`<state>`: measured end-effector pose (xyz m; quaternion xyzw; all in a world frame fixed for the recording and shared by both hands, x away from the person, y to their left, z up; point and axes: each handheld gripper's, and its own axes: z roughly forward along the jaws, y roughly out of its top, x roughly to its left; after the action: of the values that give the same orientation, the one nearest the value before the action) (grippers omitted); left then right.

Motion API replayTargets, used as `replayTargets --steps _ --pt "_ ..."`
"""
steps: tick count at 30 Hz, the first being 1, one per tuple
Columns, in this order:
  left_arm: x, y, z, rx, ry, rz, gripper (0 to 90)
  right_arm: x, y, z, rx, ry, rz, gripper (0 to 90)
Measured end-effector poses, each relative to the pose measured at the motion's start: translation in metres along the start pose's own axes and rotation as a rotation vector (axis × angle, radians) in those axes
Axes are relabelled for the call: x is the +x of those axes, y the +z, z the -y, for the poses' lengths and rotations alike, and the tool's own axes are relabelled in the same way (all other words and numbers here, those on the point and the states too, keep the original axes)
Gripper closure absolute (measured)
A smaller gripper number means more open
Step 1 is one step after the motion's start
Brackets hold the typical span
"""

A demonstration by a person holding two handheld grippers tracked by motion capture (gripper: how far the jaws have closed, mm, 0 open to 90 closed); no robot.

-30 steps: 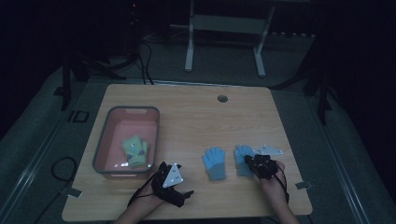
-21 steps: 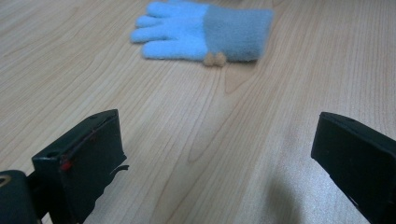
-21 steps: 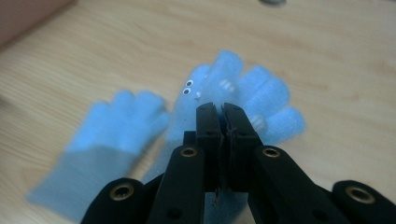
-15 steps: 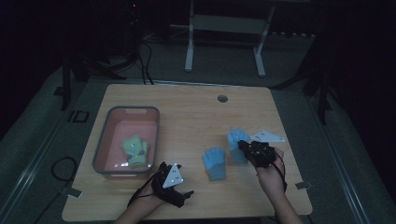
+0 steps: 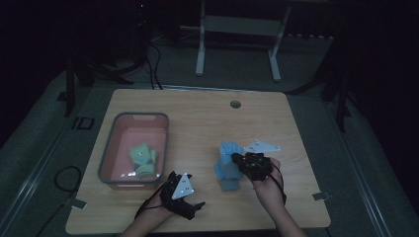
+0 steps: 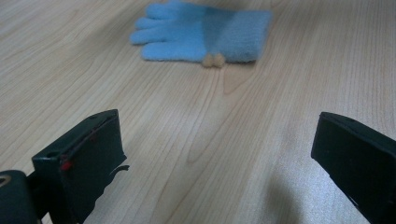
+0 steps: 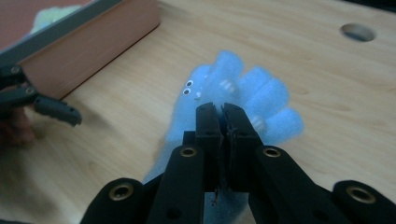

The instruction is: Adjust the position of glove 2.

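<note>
Partly done: green gloves (image 5: 143, 159) already in pink bin (image 5: 109, 148); right gripper (image 7: 222, 116) jaws clamped on one blue glove (image 7: 252, 93), lifted off bench (image 5: 197, 123); second blue glove (image 6: 201, 32) flat on bench; left gripper (image 6: 215, 154) jaws wide, empty.

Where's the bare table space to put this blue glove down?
Free: the far strip of table between the bin and the round hole, and the right edge. Crowded: the near middle, with the other glove and both grippers.
</note>
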<state>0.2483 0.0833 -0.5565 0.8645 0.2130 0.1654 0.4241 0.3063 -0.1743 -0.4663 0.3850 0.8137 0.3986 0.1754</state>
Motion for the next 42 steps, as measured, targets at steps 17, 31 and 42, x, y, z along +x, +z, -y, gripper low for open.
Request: replayTargets --steps 17,31,42 --pt "0.000 0.001 0.000 0.003 0.000 0.003 2.6 0.004 0.039 0.033 0.147 -0.008 -0.039 84.2" --pt "-0.006 0.001 -0.004 -0.027 0.014 0.004 2.6 -0.003 0.052 0.044 0.201 -0.010 -0.060 72.9" --pt "-0.005 0.002 -0.010 0.018 -0.072 0.067 3.9 -0.014 0.038 0.035 0.128 -0.032 -0.038 38.9"
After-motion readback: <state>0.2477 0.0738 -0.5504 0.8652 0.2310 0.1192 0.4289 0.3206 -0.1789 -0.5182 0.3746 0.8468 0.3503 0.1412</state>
